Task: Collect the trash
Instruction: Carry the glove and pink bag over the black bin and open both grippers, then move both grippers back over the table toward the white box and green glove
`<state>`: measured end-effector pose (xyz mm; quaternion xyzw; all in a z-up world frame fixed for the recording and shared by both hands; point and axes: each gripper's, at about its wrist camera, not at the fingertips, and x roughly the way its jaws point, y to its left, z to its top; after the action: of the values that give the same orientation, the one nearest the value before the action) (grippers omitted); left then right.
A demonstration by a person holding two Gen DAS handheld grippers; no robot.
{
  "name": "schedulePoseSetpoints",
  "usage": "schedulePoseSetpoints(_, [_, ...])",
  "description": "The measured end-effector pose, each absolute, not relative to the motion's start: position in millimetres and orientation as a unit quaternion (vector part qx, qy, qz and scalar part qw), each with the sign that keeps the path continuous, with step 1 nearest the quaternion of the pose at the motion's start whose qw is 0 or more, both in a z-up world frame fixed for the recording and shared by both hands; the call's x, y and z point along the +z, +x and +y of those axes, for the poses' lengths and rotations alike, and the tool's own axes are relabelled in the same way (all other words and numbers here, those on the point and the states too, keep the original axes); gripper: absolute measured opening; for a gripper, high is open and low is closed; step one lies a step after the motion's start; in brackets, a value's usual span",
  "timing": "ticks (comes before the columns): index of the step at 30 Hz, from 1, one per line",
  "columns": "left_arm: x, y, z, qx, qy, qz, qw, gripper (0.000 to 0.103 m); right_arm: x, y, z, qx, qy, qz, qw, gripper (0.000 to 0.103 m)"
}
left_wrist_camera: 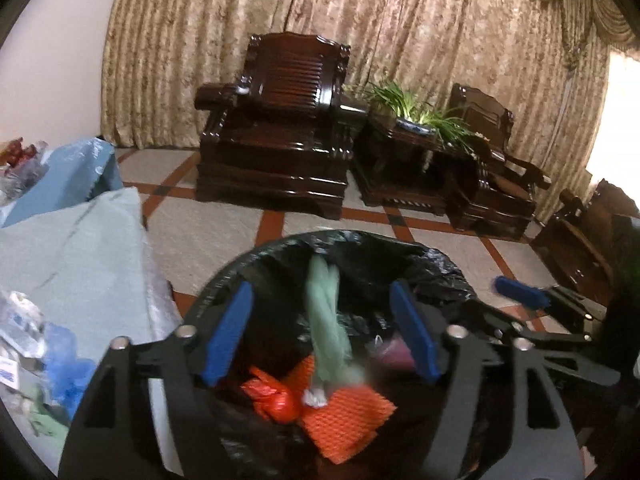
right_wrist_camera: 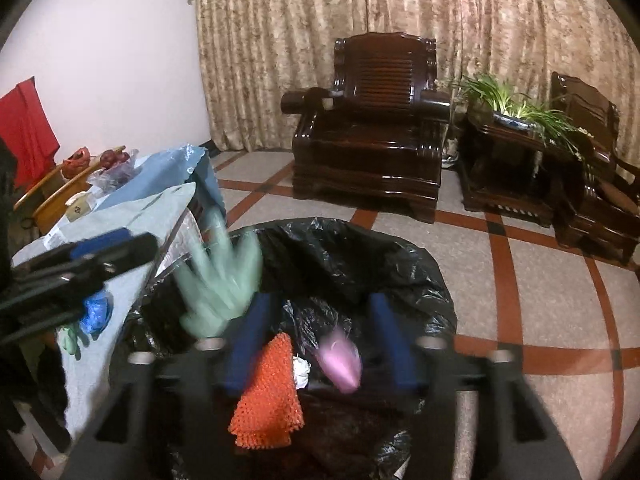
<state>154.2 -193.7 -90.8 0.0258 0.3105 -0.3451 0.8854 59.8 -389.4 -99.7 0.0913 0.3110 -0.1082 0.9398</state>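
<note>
With both the left hand-held gripper [left_wrist_camera: 320, 332] and the right hand-held gripper [right_wrist_camera: 318, 344] spread wide and released above the black-lined bin [left_wrist_camera: 432, 256], the blurred green glove [left_wrist_camera: 326, 312] and pink scrap [right_wrist_camera: 340, 364] are best let fall clear inside before withdrawal.

Dim indoor light; overexposed window [left_wrist_camera: 624, 120] glare far right of the tongs. Fisheye edges bend; items between tongs motion-blurred.
</note>
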Motion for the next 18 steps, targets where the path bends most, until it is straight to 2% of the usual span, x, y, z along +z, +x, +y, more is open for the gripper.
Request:
schedulePoseSetpoints(1, [-89, 154, -188, -0.342, 0.026, 0.308, 0.887, 0.081, -99, 59, -390, -0.109, 0.091, 0.306, 0.941, 0.094])
schedulePoseSetpoints(4, [-84, 148, -163, -0.322, 0.028, 0.303, 0.897, 0.085, -93, 57, -381, -0.095, 0.095, 0.294, 0.946, 0.097])
schedulePoseSetpoints(9, [-77, 133, -109, -0.267, 0.029, 0.294, 0.917, 0.088, -81, 64, -348, -0.052, 0.098, 0.281, 0.953, 0.097])
schedulePoseSetpoints(18, [-69, 118, 6, -0.144, 0.023, 0.289, 0.946, 0.089, -74, 93, -267, 0.037, 0.084, 0.282, 0.955, 0.097])
